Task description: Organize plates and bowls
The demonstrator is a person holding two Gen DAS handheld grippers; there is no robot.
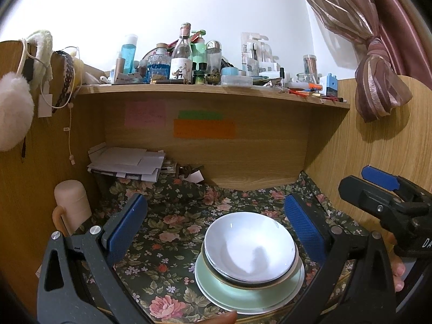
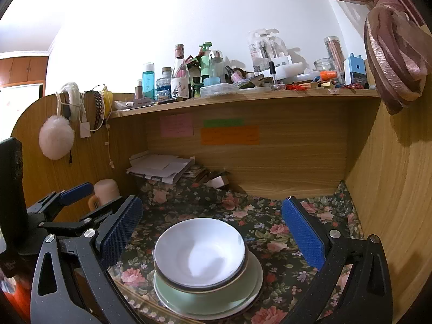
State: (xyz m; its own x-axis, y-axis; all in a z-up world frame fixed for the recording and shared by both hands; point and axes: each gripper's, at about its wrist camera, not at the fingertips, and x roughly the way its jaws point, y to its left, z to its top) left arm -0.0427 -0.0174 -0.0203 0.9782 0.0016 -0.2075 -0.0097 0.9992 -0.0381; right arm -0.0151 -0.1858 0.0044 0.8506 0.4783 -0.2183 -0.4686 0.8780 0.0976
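Note:
A white bowl (image 1: pixel 249 245) (image 2: pixel 199 252) sits nested in other bowls on pale green plates (image 1: pixel 251 293) (image 2: pixel 216 301), all one stack on the floral cloth. My left gripper (image 1: pixel 216 226) is open, its blue pads (image 1: pixel 127 225) standing wide on either side behind the stack, nothing between them. My right gripper (image 2: pixel 212 226) is open too, framing the stack from behind with empty jaws. The right gripper (image 1: pixel 388 189) shows at the right edge of the left wrist view, and the left gripper (image 2: pixel 75 191) at the left of the right wrist view.
A floral cloth (image 1: pixel 172 216) covers the desk in a wooden alcove. A beige cup (image 1: pixel 73 205) stands at the left, a pile of papers (image 1: pixel 129 163) at the back. The shelf (image 1: pixel 210 91) above holds several bottles. Wooden walls (image 2: pixel 391 189) close both sides.

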